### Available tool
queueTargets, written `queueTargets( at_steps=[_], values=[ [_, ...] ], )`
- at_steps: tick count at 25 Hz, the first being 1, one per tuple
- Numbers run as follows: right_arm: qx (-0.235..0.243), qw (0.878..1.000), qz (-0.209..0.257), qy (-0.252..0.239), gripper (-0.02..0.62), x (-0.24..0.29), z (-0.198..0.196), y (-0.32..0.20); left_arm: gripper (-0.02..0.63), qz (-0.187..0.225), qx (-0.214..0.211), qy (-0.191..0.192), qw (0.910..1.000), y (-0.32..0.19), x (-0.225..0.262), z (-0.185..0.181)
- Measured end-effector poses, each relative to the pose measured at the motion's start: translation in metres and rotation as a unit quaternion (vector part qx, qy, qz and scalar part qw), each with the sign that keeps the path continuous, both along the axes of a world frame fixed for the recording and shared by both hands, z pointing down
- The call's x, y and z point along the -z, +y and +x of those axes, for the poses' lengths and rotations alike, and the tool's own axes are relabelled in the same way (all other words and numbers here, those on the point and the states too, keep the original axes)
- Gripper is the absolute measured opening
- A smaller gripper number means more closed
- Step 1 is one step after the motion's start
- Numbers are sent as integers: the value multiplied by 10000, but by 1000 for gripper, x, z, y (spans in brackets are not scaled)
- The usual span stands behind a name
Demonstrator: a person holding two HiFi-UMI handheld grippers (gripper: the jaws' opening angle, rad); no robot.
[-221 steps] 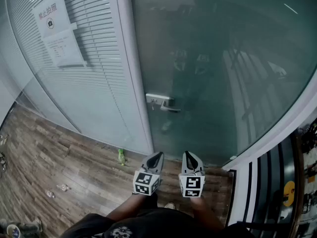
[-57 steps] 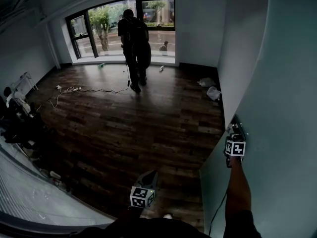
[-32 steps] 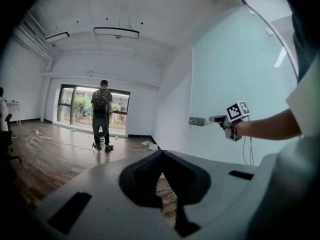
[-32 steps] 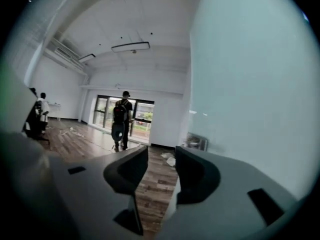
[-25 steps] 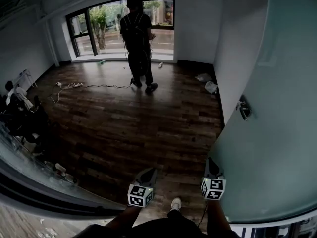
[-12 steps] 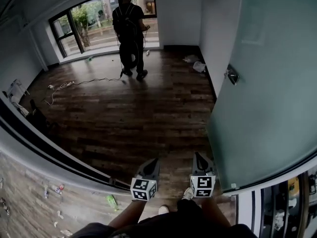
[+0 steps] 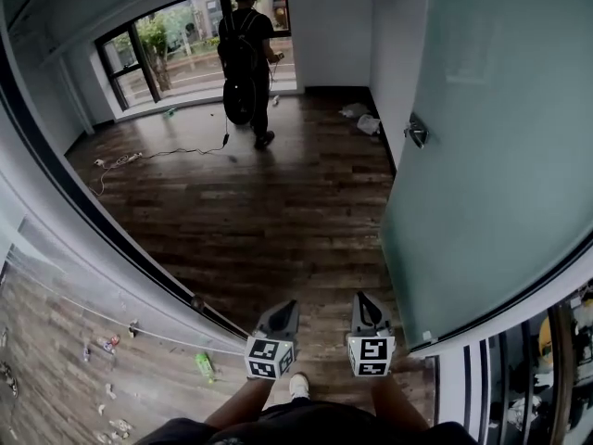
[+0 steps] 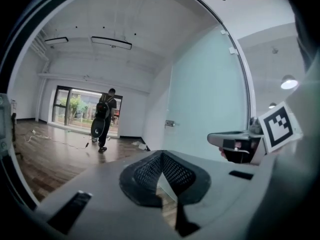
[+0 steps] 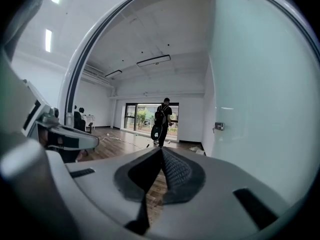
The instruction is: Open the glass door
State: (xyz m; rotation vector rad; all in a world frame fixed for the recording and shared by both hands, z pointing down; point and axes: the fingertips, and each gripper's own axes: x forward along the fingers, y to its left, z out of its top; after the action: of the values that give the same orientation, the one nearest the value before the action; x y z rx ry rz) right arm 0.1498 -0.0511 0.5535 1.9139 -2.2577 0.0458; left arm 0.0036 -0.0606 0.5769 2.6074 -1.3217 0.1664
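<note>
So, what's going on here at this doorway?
A person holds the left gripper and the right gripper side by side, both shut and empty. The glass door stands wide open on the right, its handle untouched. A second person with a backpack stands by the far window.

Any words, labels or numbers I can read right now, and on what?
No readable text in any view.
Left marker cube and right marker cube: black-and-white square patterns, no words.
Glass door: a pale sheet shows faintly through the frosted pane; its print is unreadable.
</note>
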Motion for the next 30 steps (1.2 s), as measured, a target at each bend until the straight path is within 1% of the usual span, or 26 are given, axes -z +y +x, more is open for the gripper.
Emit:
queueTargets(
  at_steps=[5,10,15,20,24,30],
  values=[
    [52,9999,106,-1,18,8,26,58,6,60,-123,151,9998,60,5,34],
    [134,9999,40,-33,18,0,35,125,6,2,-23,67,10000,126,2,43],
    [330,9994,8,42,18,-8,41,161,6,76,87,23,9999,161,5,56],
    [265,9996,103,71,18,-16,25,186,6,130,186,-191,9996,187,0,38],
    [243,9996,138,68,18,-7,22,199,6,106,195,-133,9997,201,5,33],
    [198,9993,277,127,18,9,-8,217,6,118,135,-64,9998,216,10,8]
  ],
)
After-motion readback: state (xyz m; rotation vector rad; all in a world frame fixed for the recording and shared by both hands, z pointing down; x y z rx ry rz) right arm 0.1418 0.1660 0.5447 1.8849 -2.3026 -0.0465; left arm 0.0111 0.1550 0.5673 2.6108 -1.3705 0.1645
